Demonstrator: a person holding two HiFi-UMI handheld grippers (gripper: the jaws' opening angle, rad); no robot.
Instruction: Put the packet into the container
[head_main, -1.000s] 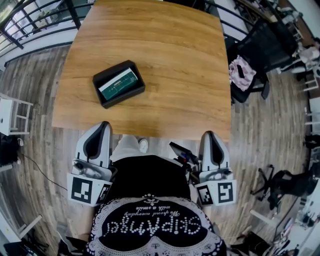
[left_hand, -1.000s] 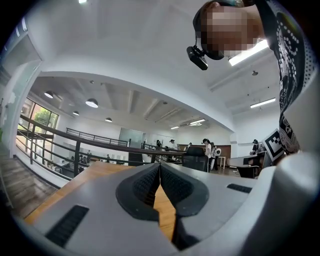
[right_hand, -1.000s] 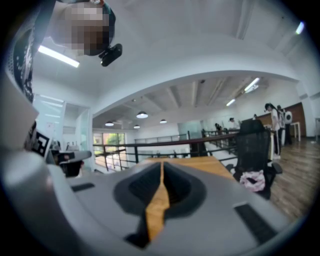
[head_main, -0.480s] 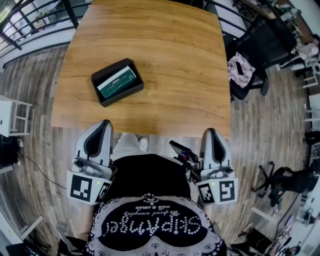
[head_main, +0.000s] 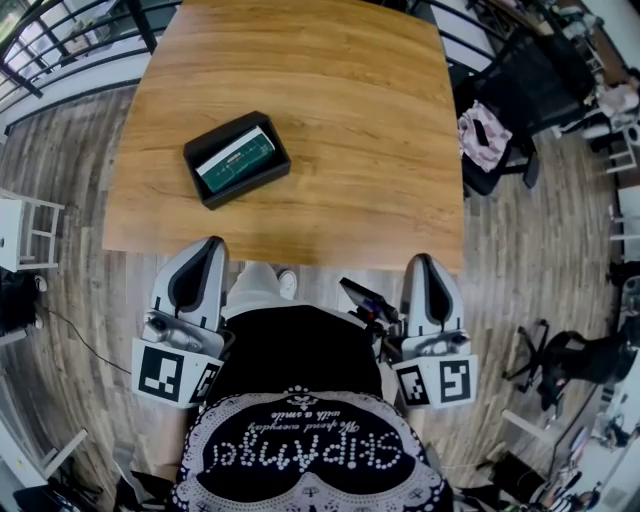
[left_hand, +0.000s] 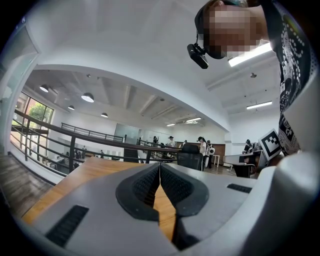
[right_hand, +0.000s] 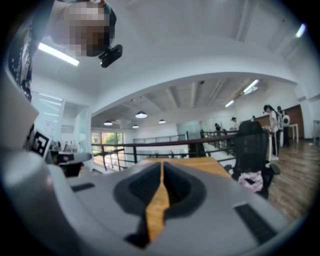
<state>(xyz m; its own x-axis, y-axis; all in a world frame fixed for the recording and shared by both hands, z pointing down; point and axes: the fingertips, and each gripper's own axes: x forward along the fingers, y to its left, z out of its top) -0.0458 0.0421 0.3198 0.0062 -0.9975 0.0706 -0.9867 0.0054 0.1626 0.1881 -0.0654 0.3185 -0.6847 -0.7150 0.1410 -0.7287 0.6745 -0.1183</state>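
Observation:
A green and white packet lies inside the black container on the left part of the wooden table. My left gripper is held below the table's near edge, close to my body, its jaws shut with nothing between them. My right gripper hangs the same way on the right, jaws shut and empty. In the left gripper view the left gripper's dark pads meet, and the tabletop shows beyond. The right gripper in its own view looks the same.
A black office chair with a pink cloth stands right of the table. A railing runs along the far left. A white stool is at the left edge. Distant people stand in the room.

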